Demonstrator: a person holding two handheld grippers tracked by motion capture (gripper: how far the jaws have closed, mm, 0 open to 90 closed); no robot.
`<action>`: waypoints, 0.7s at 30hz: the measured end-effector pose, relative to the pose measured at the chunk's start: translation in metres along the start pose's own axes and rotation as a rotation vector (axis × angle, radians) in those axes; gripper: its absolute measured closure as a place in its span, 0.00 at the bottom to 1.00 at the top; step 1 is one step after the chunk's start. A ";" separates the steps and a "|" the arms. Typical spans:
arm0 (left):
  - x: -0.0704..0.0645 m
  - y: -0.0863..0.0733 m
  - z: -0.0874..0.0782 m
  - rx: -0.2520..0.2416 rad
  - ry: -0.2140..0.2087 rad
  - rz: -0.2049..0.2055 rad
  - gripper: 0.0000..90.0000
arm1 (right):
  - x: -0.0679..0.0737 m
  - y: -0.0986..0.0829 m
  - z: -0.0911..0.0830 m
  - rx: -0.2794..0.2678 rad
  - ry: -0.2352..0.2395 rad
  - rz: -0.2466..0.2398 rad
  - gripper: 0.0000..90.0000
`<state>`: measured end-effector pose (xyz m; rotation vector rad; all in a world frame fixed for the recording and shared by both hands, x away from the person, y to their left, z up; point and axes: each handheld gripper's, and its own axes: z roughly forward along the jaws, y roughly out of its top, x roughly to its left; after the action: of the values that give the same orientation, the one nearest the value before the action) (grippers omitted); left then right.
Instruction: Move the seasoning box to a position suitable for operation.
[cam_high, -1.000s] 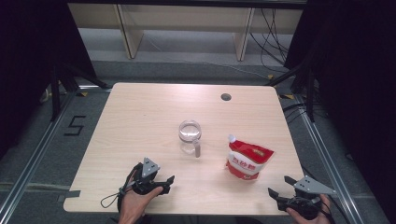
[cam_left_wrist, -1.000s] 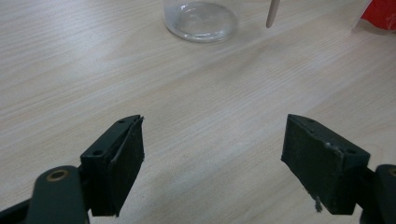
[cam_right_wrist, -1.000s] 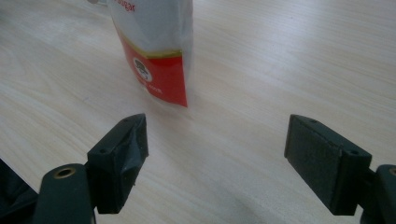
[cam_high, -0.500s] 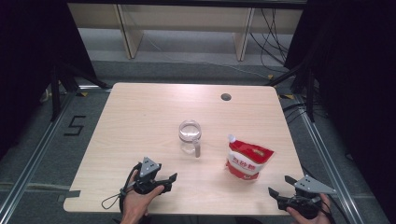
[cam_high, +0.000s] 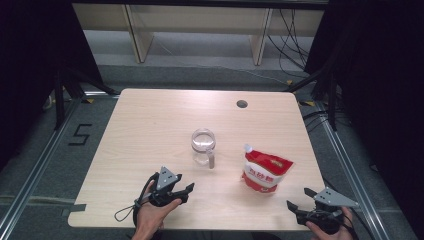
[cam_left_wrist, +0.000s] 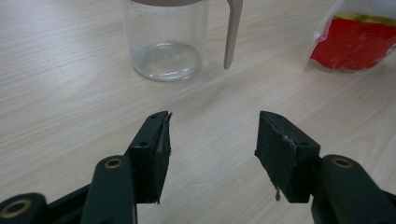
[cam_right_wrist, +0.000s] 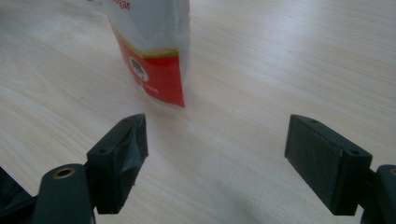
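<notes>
Glass jug (cam_high: 203, 142) with handle toward near side: upright at table (cam_high: 150, 125) centre, empty. Red-and-white pouch (cam_high: 264, 170): standing just right of jug, nearer, apart from it. Left gripper (cam_high: 186, 189): near edge, left of centre, jaws apart, nothing between, aimed at jug. Right gripper (cam_high: 299, 198): near right corner, jaws wide apart, empty, pouch ahead. Round hole (cam_high: 242, 104): far side of table.

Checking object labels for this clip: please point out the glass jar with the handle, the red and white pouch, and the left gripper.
glass jar (cam_high: 203, 141), high view, its rim.
red and white pouch (cam_high: 264, 172), high view, its front face.
left gripper (cam_left_wrist: 212, 140), left gripper view, midway between its fingertips.
</notes>
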<state>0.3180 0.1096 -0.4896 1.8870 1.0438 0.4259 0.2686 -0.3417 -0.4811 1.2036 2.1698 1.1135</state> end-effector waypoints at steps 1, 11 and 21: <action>0.000 0.001 -0.001 0.010 -0.001 0.011 0.49 | 0.000 0.000 0.000 -0.005 0.001 0.002 0.25; -0.004 0.005 0.005 -0.008 -0.010 0.015 0.49 | 0.001 0.000 0.000 -0.002 0.001 0.003 0.25; -0.010 0.016 0.018 -0.023 -0.020 0.035 0.57 | 0.001 0.000 0.001 0.000 -0.021 -0.012 0.25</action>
<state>0.3320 0.0880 -0.4843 1.8875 0.9898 0.4361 0.2686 -0.3401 -0.4812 1.1950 2.1585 1.0916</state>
